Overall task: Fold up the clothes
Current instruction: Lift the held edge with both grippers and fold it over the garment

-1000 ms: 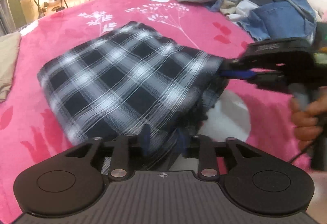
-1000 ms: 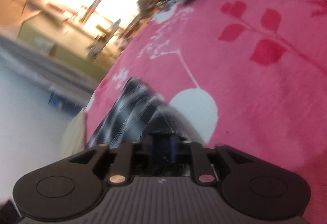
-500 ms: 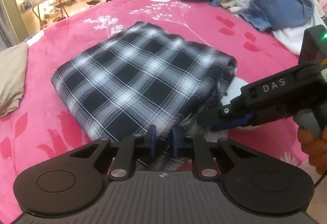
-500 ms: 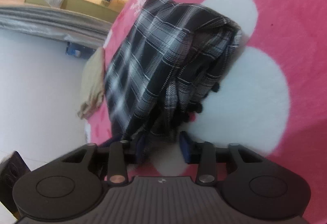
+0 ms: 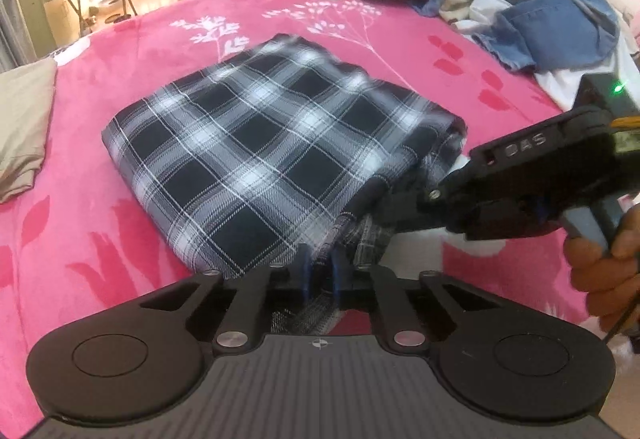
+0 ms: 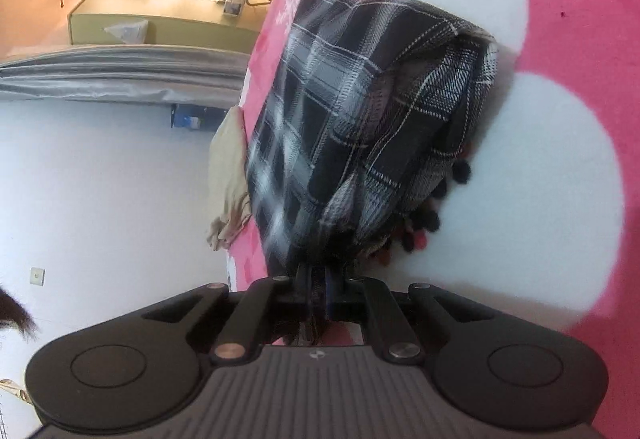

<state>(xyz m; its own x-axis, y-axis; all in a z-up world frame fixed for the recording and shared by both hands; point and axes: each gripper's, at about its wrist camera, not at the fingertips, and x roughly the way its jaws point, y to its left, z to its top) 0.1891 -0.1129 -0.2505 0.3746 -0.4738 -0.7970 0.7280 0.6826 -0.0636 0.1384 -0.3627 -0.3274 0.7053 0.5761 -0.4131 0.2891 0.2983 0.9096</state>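
Pink bedspread (image 5: 120,39) w/ white flower print fills most of both views. On it, center, lies the plaid garment (image 5: 272,151), already folded to a compact multi-layer rectangle, top face flat, near edge toward the cameras. Back right, well apart: pile of unfolded clothes (image 5: 520,7), denim and grey, untouched, so most of the job looks left. Far left, a beige item (image 5: 24,127) lies flat; can't tell if it's folded.

Left gripper (image 5: 320,271) sits at the plaid's near edge, fingers pinched together on the fabric there. Right gripper (image 6: 318,283) is at the near right corner, jaws closing w/ a gather of plaid layers btwn them, pads look to be pressing it already.

Judgement: plaid piece nearly done; both tools gripping suggests one more fold or a lift to move it aside. Then the pile.
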